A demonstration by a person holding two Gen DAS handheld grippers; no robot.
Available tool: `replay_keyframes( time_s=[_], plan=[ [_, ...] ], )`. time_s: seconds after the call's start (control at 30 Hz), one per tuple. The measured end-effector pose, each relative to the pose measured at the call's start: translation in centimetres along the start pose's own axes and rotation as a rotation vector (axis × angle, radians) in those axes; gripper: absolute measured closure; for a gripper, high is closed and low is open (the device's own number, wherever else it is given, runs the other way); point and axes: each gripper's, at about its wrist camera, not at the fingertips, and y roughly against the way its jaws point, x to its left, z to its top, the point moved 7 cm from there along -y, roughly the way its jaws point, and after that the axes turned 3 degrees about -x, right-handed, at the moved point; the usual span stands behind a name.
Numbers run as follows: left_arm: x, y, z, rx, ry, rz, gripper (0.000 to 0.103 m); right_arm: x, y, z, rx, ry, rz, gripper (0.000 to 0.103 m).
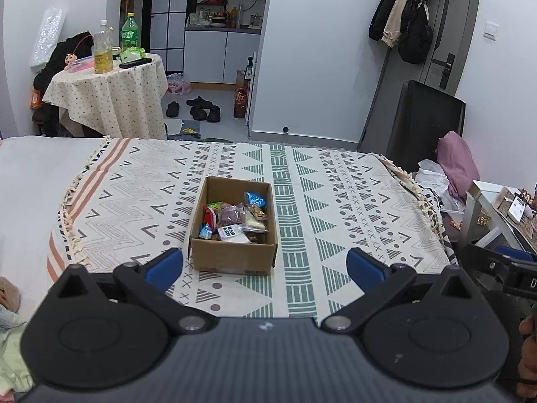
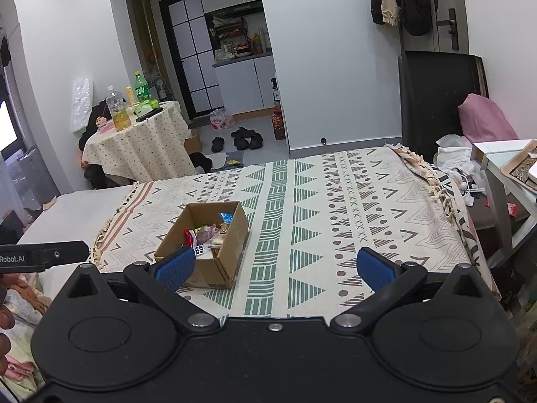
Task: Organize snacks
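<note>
A: Where do the snacks sit?

B: All inside the open cardboard box (image 1: 234,225), which rests on the patterned cloth (image 1: 335,201) spread over the bed. I see a blue wrapper (image 1: 255,199), a red packet (image 1: 208,216) and a white-labelled packet (image 1: 232,233) among them; nothing lies loose on the cloth.

A: And the grippers?

B: Both held back, near the front edge of the cloth. The left gripper (image 1: 265,265) has its blue pads wide apart, empty. The right gripper (image 2: 275,265) likewise, jaws spread with nothing between.

A: Which is better placed?

B: The left, I judge. The box lies straight ahead of it, just left of centre between the fingers, its long axis running away from the camera. From the right wrist view the box (image 2: 204,245) is off to the left, partly behind that gripper's left pad (image 2: 174,267), and turned at an angle.

A: So the reach?

B: Forward and down for the left; the right would need to swing leftward first.
</note>
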Motion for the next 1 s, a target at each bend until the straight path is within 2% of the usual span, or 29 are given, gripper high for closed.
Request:
replay_keyframes(
  time_s=[1.0],
  plan=[
    [0.17, 0.78, 0.86, -0.026, -0.014, -0.002, 0.000, -0.01, 0.70, 1.09, -0.017, 0.011, 0.003, 0.000]
  ],
)
